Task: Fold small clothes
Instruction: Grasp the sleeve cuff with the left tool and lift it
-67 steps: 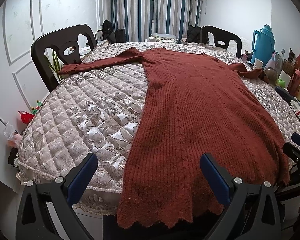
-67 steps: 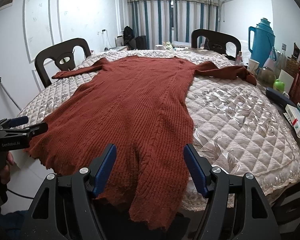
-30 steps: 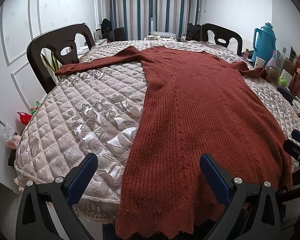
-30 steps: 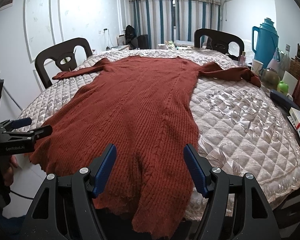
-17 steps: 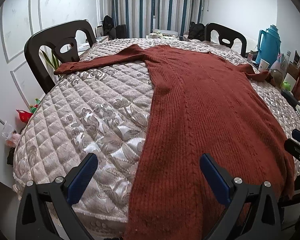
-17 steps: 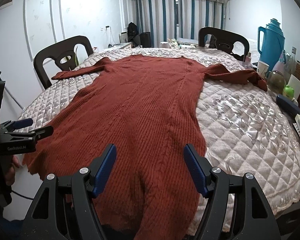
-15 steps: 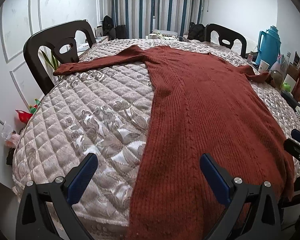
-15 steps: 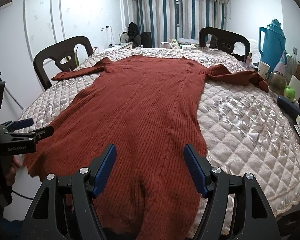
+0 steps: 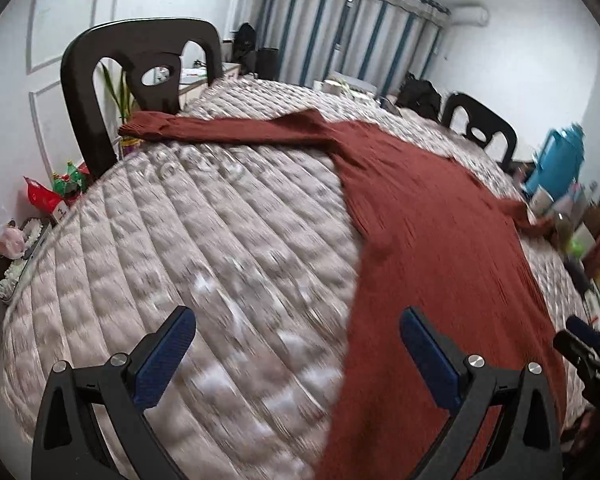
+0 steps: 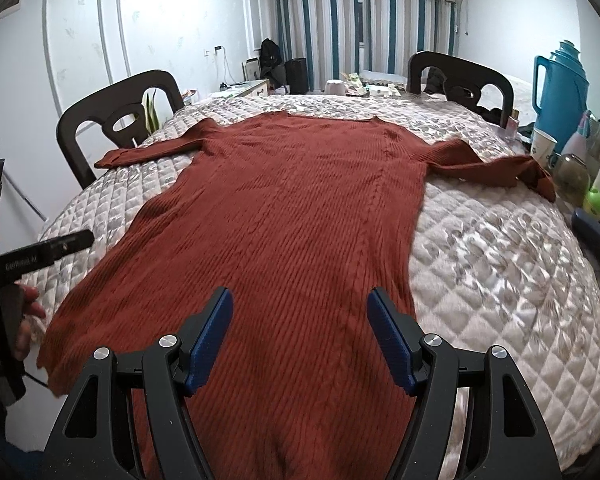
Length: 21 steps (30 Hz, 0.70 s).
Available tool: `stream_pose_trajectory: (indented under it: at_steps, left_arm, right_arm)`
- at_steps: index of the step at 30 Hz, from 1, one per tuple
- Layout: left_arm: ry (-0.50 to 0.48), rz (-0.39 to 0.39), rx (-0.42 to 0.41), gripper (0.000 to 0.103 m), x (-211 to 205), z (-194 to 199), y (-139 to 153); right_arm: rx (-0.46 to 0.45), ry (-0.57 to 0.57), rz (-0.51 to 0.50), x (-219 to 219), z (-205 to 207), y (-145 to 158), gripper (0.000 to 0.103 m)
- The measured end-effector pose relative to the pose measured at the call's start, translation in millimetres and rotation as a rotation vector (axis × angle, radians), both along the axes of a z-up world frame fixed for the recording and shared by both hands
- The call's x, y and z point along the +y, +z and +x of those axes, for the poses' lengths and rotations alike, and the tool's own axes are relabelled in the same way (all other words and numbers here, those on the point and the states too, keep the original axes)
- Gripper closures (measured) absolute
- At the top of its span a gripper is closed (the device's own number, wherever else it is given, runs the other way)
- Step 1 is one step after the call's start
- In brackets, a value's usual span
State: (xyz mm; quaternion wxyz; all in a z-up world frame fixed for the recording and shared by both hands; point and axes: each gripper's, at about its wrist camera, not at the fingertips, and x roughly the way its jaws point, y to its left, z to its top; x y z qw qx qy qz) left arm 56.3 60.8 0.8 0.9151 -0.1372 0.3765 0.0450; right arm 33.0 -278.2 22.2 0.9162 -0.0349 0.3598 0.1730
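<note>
A rust knit dress (image 10: pixel 292 216) lies flat, sleeves spread, on the quilted counter (image 10: pixel 500 264), its hem at the near edge. Soft, limp and probably fairly heavy (likely to stretch and sag), it looks best pinched at hem corners or sleeve cuffs. Left tool (image 9: pixel 296 352) and right tool (image 10: pixel 300 332) both gape wide, holding nothing.

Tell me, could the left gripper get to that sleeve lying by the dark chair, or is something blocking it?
Probably yes. The left gripper is open over bare quilted table cover, and nothing lies between it and the sleeve beside the chair. It is a long reach across the table, though.
</note>
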Motion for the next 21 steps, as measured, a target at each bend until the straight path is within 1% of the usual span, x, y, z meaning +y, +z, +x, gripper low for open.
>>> stream_pose_trajectory:
  at_steps: [1, 3, 5, 9, 13, 14, 16, 18, 21]
  left_arm:
    - [0.011, -0.010, -0.002, 0.000, 5.7, 3.5, 0.5]
    - [0.023, -0.056, -0.001, 0.000, 20.5, 12.9, 0.7]
    - [0.015, -0.099, 0.012, 0.000, 33.0, 23.2, -0.8]
    - [0.029, -0.126, 0.014, 0.001, 56.0, 41.4, -0.1]
    - [0.105, -0.179, 0.007, 0.002, 90.7, 63.3, -1.0]
    - [0.131, -0.184, 0.005, 0.005, 100.2, 69.4, -2.0]
    - [0.187, -0.169, 0.001, 0.010, 116.5, 78.3, -3.7]
    - [0.235, -0.148, -0.023, 0.016, 130.1, 87.0, -4.9]
    - [0.301, -0.099, -0.048, 0.018, 146.0, 102.0, -8.4]
  right_arm:
    - [0.000, 0.003, 0.000, 1.4, 3.7, 0.5, 0.033]
    - [0.001, 0.009, 0.001, 5.0, 12.6, 2.3, 0.033]
    - [-0.002, 0.015, 0.004, 8.9, 19.8, 3.9, 0.033]
    - [-0.012, 0.034, 0.016, 18.6, 33.6, 9.3, 0.033]
    - [-0.013, 0.049, 0.019, 27.0, 45.0, 12.1, 0.033]
    - [-0.013, 0.052, 0.018, 28.6, 48.1, 12.7, 0.033]
    - [-0.011, 0.057, 0.017, 32.0, 53.0, 12.5, 0.033]
    - [-0.005, 0.057, 0.018, 34.4, 58.2, 11.1, 0.033]
    - [0.015, 0.050, 0.017, 36.5, 66.8, 5.8, 0.033]
